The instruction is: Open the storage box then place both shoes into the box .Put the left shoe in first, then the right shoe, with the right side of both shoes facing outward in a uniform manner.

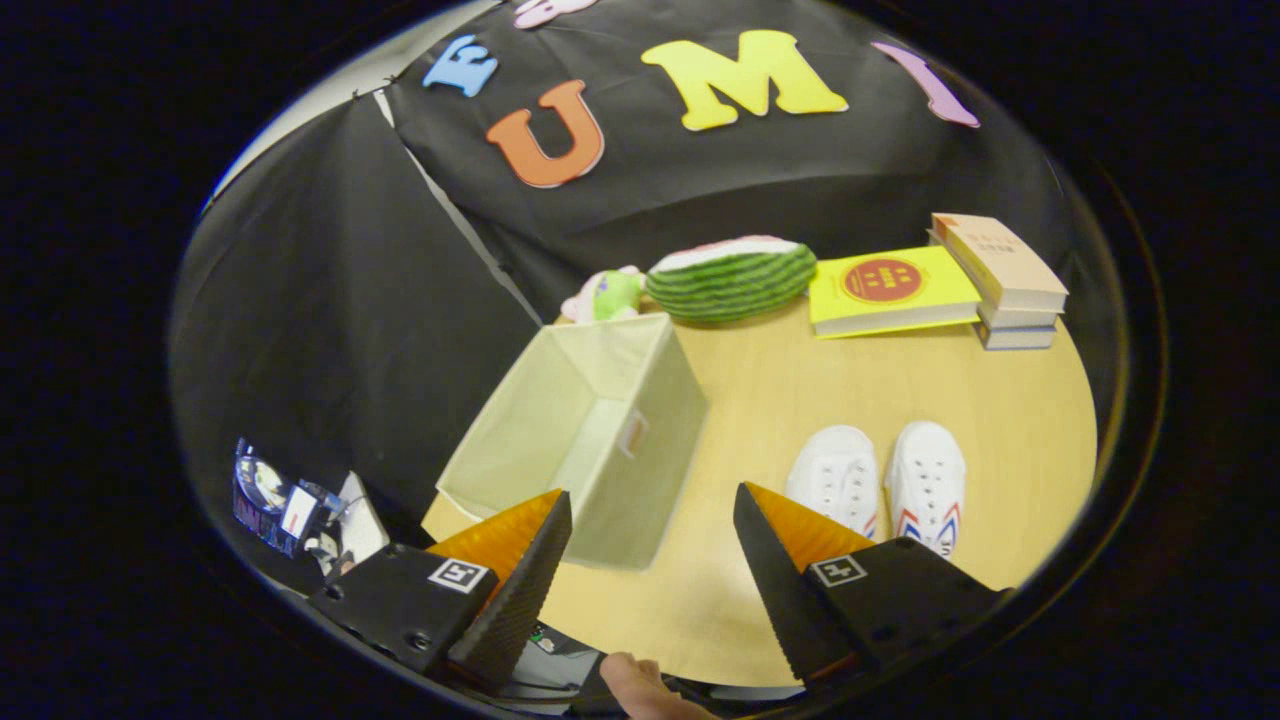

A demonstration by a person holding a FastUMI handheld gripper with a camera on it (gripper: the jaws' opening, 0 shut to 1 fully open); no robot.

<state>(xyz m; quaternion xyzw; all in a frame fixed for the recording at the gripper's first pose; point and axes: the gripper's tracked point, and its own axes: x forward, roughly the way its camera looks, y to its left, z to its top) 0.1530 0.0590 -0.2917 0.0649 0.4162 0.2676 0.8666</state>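
Gripper view
My gripper (pixel 650 515): fingers spread wide apart, nothing between them, above the wooden table (pixel 900 390).
Storage box (pixel 590 430): open-topped, just ahead of my left finger, which overlaps its near corner.
Shoes (pixel 880 480): white pair side by side, just beyond my right finger.
Beyond: watermelon toy (pixel 730 280), yellow book (pixel 890 290), stacked books (pixel 1005 280).

Wooden table (pixel 760 590), open fabric box (pixel 590 430), two white shoes (pixel 880 485) (side by side), watermelon plush (pixel 730 280), books (pixel 940 285)
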